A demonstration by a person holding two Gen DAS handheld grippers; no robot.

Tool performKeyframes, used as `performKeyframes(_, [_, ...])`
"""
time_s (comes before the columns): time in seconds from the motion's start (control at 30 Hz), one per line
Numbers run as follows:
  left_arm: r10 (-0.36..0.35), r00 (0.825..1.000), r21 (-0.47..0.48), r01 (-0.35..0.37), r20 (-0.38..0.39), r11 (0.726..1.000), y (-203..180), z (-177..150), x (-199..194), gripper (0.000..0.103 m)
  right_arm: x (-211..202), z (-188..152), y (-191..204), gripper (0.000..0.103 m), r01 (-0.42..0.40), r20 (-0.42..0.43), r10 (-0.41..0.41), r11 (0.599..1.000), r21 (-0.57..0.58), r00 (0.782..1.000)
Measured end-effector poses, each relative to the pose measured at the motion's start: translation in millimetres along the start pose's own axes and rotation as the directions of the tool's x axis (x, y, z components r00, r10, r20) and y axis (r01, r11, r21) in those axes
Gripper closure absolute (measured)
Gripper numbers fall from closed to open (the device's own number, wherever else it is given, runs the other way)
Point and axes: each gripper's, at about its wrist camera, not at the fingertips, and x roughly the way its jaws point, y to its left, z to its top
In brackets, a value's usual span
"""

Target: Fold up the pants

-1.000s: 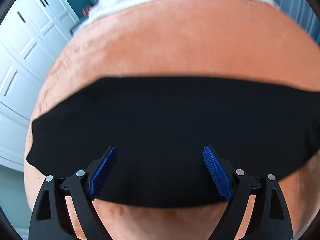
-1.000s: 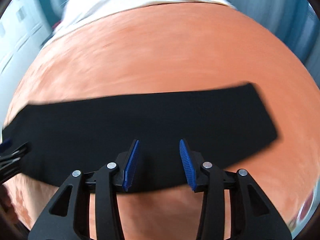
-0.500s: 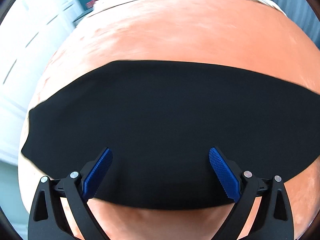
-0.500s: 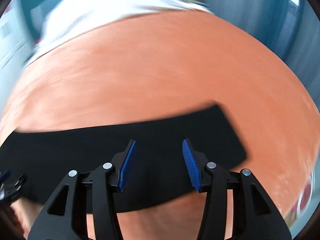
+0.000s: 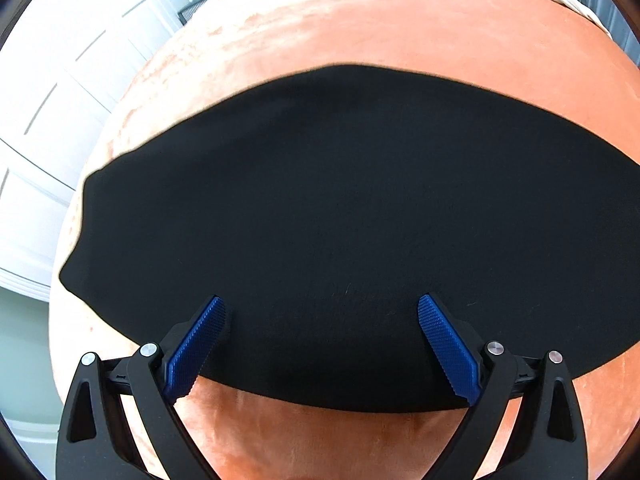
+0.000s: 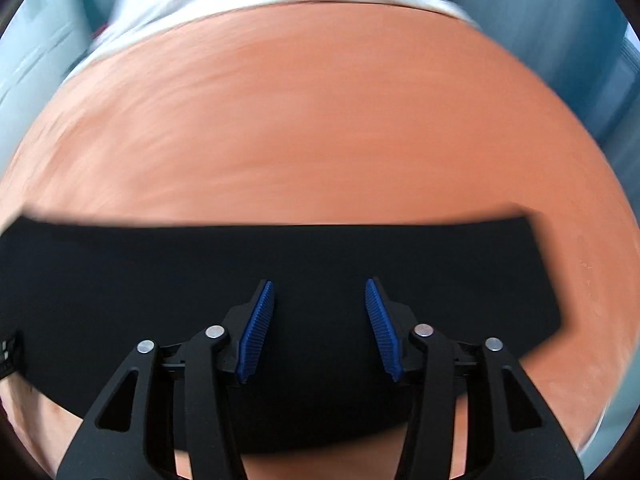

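- Only my left wrist view is showing white panelled doors [image 5: 48, 128] beside the bed; my right wrist view is blurring into blue walls.
- Both views are showing black pants [image 5: 340, 220] lying flat as one long smooth band across a plush orange blanket [image 5: 400, 32].
- I am holding the left gripper [image 5: 320, 346] released wide above the near edge.
- I am keeping the right gripper [image 6: 319, 330] released too, its ribbed blue pads [image 6: 256, 332] grasping nothing.

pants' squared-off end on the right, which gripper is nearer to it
Right. The right gripper hangs open over the black pants with that end in its view; the left gripper, also open, is toward the opposite end.
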Motion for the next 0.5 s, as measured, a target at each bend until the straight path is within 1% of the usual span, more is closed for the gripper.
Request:
performKeyframes(0.03, [-0.003, 1.0, -0.002, 0.003, 0.009, 1.0, -4, -1, -5, 0.007, -10, -2, -42, 0.038, 0.049, 0.011, -0.05, 0.997, 0.061, 0.999])
performKeyframes(0.07, [-0.01, 1.0, -0.005, 0.01, 0.015, 1.0, -6, -2, -9, 0.007, -16, -5, -69, 0.034, 0.086, 0.022, -0.088, 0.992, 0.091, 0.996])
performKeyframes(0.13, [-0.031, 0.999, -0.013, 0.031, 0.033, 0.999, -16, -3, -19, 0.007, -22, -9, -121, 0.033, 0.139, 0.026, -0.144, 0.98, 0.14, 0.989])
performKeyframes(0.17, [-0.037, 0.998, -0.011, 0.038, 0.042, 0.999, -23, -2, -24, 0.007, -20, -10, -141, 0.033, 0.141, 0.011, -0.145, 0.977, 0.161, 0.989])
performKeyframes(0.2, [-0.044, 0.998, -0.006, 0.044, 0.049, 0.999, -29, -4, -29, 0.007, -14, -12, -161, 0.029, 0.106, -0.01, -0.106, 0.977, 0.184, 0.994])
performKeyframes(0.23, [-0.053, 0.997, 0.002, 0.053, 0.056, 0.999, -37, -10, -38, 0.007, -10, -15, -175, 0.021, 0.071, -0.025, -0.067, 0.977, 0.201, 0.997])
performKeyframes(0.27, [-0.059, 0.996, 0.009, 0.059, 0.062, 0.998, -45, -15, -45, 0.007, -3, -17, -186, 0.02, 0.047, -0.04, -0.039, 0.975, 0.215, 0.998])
performKeyframes(0.33, [-0.07, 0.995, 0.024, 0.068, 0.069, 0.997, -58, -20, -56, 0.007, 17, -17, -193, 0.02, -0.009, -0.064, 0.024, 0.974, 0.225, 0.998])
performKeyframes(0.4, [-0.078, 0.995, 0.038, 0.075, 0.068, 0.996, -69, -24, -63, 0.007, 31, -25, -199, 0.02, -0.03, -0.084, 0.05, 0.974, 0.225, 0.995])
performKeyframes(0.43, [-0.086, 0.994, 0.047, 0.083, 0.064, 0.995, -76, -25, -66, 0.007, 40, -28, -195, 0.018, -0.047, -0.095, 0.07, 0.973, 0.224, 0.993])
performKeyframes(0.5, [-0.092, 0.994, 0.056, 0.089, 0.054, 0.994, -82, -28, -68, 0.007, 48, -26, -190, 0.017, -0.041, -0.066, 0.058, 0.973, 0.226, 0.996])
